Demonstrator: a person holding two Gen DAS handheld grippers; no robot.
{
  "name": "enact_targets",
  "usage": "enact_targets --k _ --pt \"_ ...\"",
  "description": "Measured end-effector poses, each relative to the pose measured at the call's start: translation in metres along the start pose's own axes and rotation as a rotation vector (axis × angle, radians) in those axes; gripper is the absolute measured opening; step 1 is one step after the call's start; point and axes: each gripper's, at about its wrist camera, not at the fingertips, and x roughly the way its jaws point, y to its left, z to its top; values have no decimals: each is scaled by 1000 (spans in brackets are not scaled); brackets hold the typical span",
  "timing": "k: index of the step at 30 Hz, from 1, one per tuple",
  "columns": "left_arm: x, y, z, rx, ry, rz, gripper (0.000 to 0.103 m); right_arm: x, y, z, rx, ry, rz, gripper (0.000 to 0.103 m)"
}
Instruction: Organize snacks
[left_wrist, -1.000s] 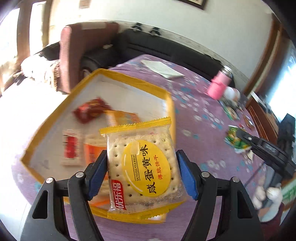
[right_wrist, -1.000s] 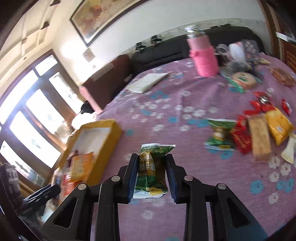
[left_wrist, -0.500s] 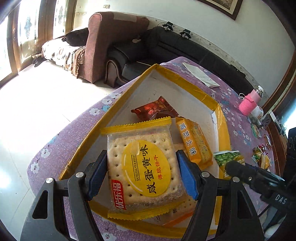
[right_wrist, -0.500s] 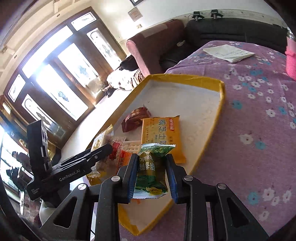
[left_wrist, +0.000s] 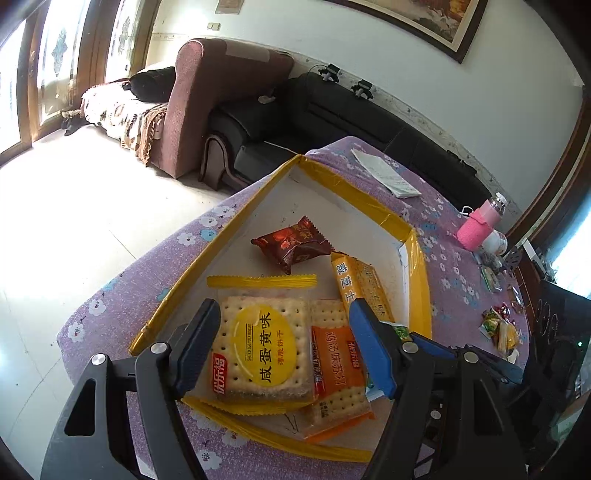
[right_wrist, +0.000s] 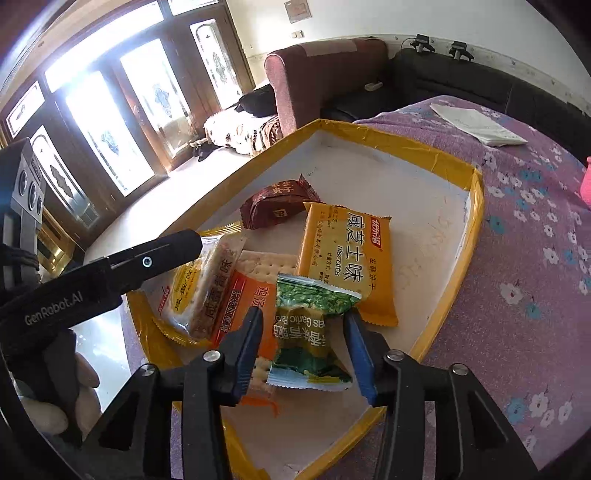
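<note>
A white box with a yellow rim (left_wrist: 354, 188) (right_wrist: 476, 206) holds a brown packet (left_wrist: 291, 243), a yellow biscuit packet (right_wrist: 347, 258) and an orange cracker packet (left_wrist: 340, 373). My left gripper (left_wrist: 284, 310) hangs over the box's near corner. The yellow salted-egg cracker packet (left_wrist: 262, 347) (right_wrist: 192, 284) sits between its fingers, leaning in the box, with a gap to the right pad. My right gripper (right_wrist: 303, 315) is over the box with its jaws opening. The green pea packet (right_wrist: 310, 332) lies between them on the other packets, free of the left pad.
The box stands at the edge of a table with a purple flowered cloth (right_wrist: 524, 295); the floor drops away to its left. A folded white paper (left_wrist: 384, 177), a pink bottle (left_wrist: 478, 225) and loose snacks (left_wrist: 498, 328) lie further along the table. A hand (right_wrist: 55, 387) holds the left gripper.
Both grippers have moved over the box. The right jaws have parted and the green packet has come loose. The yellow cracker packet has dropped lower and no longer fills the left gripper's gap.
</note>
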Motion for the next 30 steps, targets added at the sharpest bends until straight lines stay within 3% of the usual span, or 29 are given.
enact_targets --k 3,10,16,20,25,30 --pt "-13 -6 0 1 -26 -7 72 -13 -2 -1 9 -33 0 56" --pt "-22 -46 -10 80 -32 -18 72 -46 -31 -10 95 -92 1 58" --pt "-22 -89 -27 138 21 -160 73 -82 -79 -38 208 -141 -41 62" --pt "-17 -110 -38 170 69 -229 73 -117 -132 -70 309 -174 -128 63" --pt "-11 -132 -48 189 107 -271 73 -167 -232 -105 503 -212 -287 65" --pt "-6 -152 -62 221 147 -291 73 -187 -309 -94 619 -251 -379 66"
